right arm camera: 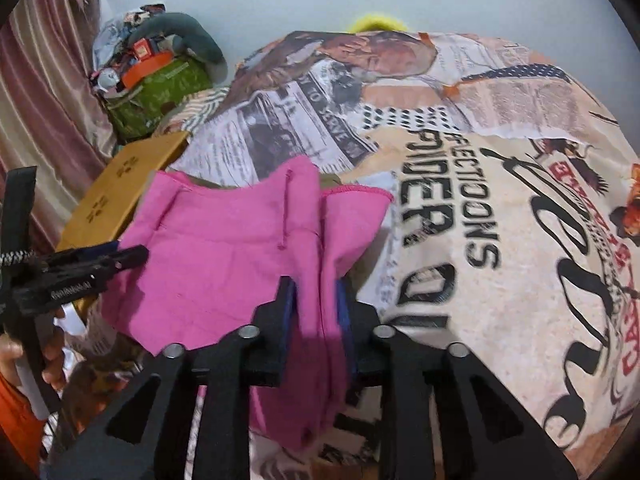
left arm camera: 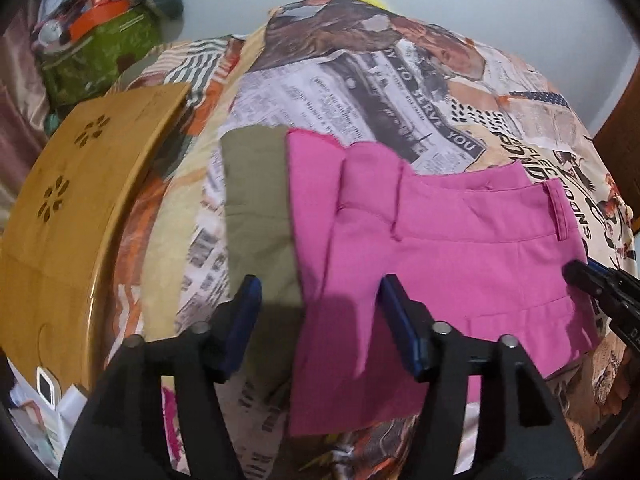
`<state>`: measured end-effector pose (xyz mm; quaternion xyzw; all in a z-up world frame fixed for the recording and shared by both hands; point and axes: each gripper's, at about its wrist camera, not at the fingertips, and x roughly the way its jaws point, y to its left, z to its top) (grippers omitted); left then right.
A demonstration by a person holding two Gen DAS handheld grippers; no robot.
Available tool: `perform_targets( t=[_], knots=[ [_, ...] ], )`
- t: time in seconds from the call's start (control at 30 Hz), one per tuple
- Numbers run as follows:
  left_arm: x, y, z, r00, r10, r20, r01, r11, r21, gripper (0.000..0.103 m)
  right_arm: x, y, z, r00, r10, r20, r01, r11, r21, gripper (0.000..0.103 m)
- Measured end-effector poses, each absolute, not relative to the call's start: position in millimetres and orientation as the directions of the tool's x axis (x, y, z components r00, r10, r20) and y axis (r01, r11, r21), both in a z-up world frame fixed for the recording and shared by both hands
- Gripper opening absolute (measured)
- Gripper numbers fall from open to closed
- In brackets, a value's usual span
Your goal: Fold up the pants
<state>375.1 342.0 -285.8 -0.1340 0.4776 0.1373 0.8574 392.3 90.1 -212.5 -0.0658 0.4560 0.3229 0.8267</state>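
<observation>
- The pink pants lie on the bed, over its newspaper-print cover, already doubled up, with the waistband toward the bed's right side and the leg ends toward the far edge.
- A folded olive garment lies just beside the pants on their left and is partly under them.
- Risk, judged: the fold may slide open when the cloth is let go, because the upper layers sit loosely and one edge hangs off the near edge of the bed.
- Risk, judged: the right hand-held gripper may drag the stack askew if it pulls back while cloth is caught between its fingers.
- Risk, judged: the left hand-held gripper may snag the olive garment, since one finger stands over it and the other over the pink cloth.
- A wooden board lies along the bed's left side, close enough for a sweeping move to knock it.
- Left hand-held gripper: the jaws stand wide apart. It holds nothing; the pads do not press on the cloth edge below them.
- Right hand-held gripper: the jaws stand narrow, with a bunched fold of the pink pants between the blue pads. The blur hides whether the pads clamp the cloth or merely flank it, so the grip cannot be confirmed.
- Clutter piled on a green bag sits at the far left corner, well apart from the work.
</observation>
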Motion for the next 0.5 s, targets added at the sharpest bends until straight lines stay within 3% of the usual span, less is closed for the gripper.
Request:
perform_targets(
  t=[0.07, 0.33, 0.5],
  knots=[
    [369, 345, -287, 0.495, 0.104, -0.863, -0.369, 0.924, -0.100, 0.064, 387, 85, -213, 0.371, 0.449, -0.813, -0.594, 0.788, 0.164, 0.040],
    [334, 328, -275, 0.446, 0.188, -0.875, -0.332, 0.943, 0.033, 0.065, 360, 63, -201, 0.371, 0.405, -0.836, -0.632, 0.770, 0.092, 0.044],
    [311, 311, -239, 0.491, 0.212, -0.845, -0.313, 0.948, 0.056, 0.065, 346, 50, -166, 0.400, 0.451, -0.798, -0.639, 0.761, 0.110, 0.044]
  ],
)
